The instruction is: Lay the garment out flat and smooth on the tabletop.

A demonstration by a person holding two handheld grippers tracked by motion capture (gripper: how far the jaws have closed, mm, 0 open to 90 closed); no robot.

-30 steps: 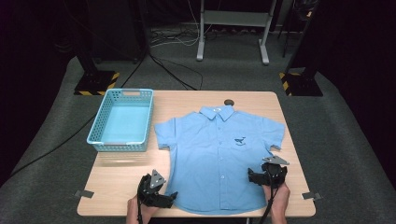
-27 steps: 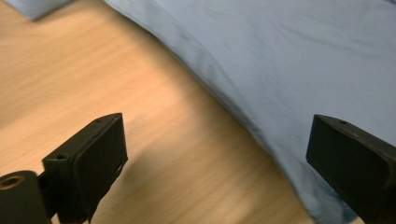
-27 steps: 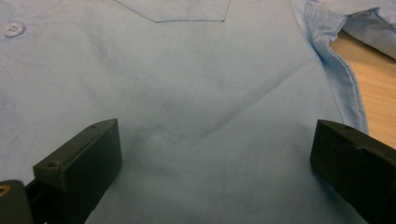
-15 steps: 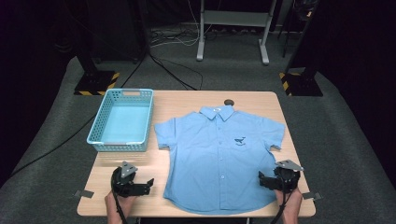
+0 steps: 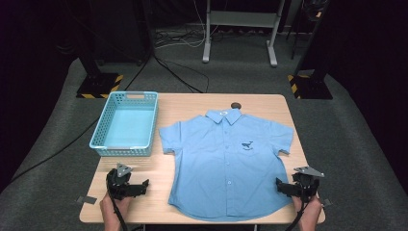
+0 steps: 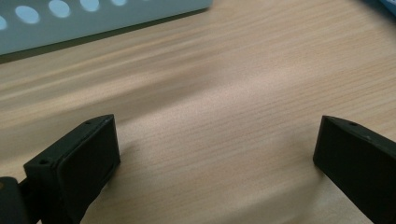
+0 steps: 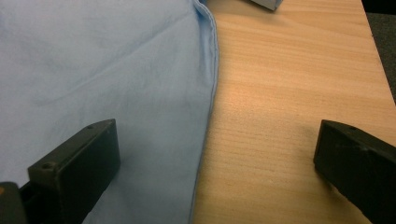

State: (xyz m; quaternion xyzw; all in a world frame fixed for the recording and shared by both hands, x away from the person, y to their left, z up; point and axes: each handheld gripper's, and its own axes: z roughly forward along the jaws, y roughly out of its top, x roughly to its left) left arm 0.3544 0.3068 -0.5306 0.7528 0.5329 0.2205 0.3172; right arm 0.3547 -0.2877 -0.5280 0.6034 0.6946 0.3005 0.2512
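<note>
A light blue short-sleeved shirt (image 5: 226, 163) lies flat, front up, collar at the far side, on the wooden table (image 5: 192, 103). My left gripper (image 5: 140, 188) rests on bare wood left of the shirt's hem and points toward it. Its jaws have just been opening, and in the left gripper view (image 6: 217, 135) they stand wide apart with nothing but tabletop (image 6: 224, 93) between them. My right gripper (image 5: 281, 187) sits at the shirt's lower right corner. In the right gripper view (image 7: 217, 135) it is open over the shirt's side edge (image 7: 116, 70) and the wood (image 7: 289, 93), holding nothing.
A light blue plastic basket (image 5: 124, 150) stands at the table's left, its wall close ahead of the left gripper (image 6: 93, 18). A small dark round object (image 5: 235, 105) lies by the collar. The table's near edge runs just behind both hands. Stand bases and cables lie on the floor beyond.
Both grippers have drawn outward from the shirt's lower hem, the left one to the left onto bare wood, the right one to the right. The shirt lies as before.
</note>
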